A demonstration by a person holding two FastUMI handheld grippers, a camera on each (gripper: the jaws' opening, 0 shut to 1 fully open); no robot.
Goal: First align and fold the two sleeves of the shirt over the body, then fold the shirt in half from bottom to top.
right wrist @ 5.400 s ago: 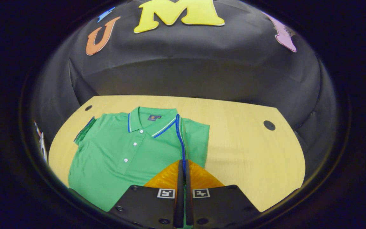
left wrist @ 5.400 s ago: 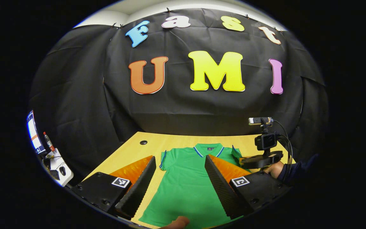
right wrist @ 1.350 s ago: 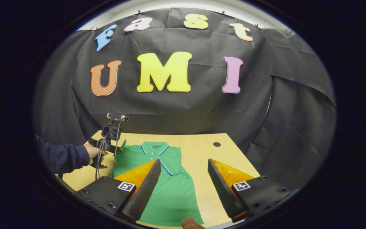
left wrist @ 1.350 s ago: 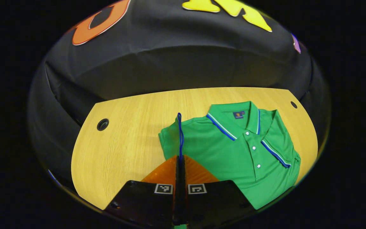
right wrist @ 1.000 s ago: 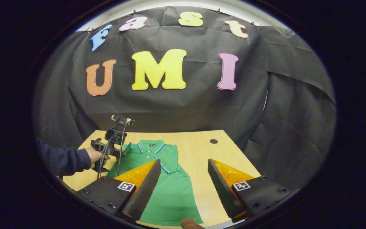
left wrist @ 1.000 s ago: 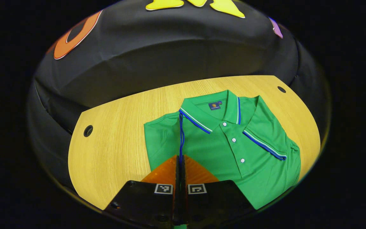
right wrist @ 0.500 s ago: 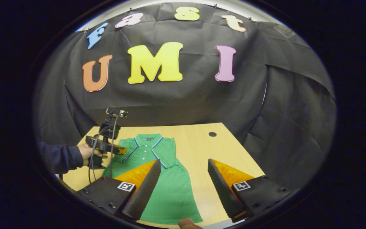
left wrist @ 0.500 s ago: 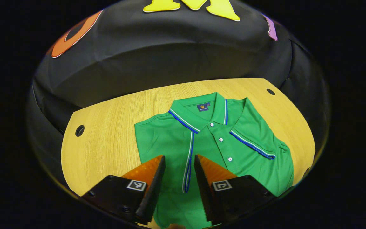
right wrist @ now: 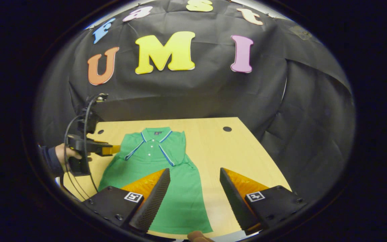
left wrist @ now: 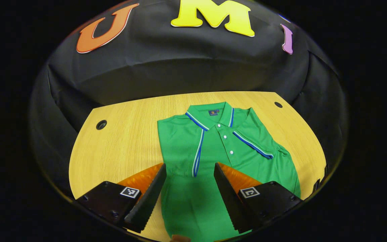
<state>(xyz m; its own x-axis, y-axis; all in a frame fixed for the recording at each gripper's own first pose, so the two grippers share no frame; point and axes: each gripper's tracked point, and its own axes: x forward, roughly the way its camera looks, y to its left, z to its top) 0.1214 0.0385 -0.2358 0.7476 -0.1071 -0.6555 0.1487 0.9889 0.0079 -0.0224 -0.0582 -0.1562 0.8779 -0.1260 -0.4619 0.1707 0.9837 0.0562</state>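
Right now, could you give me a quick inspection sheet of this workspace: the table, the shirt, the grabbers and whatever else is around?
Surface: wooden table, two round holes near its far corners.
Job's things: green shirt lies flat, collar toward the wall; both sleeves folded over the body; bottom half not yet folded up.
Clutter: nothing seen.
Grippers: left gripper open, over the shirt's lower part, holding nothing. Right gripper open, over the shirt's right edge, holding nothing.
Cables: dark cables loop off the left gripper, seen in the right gripper view.
Surroundings: black cloth wall behind the table; a hand in a dark sleeve holds the left gripper.
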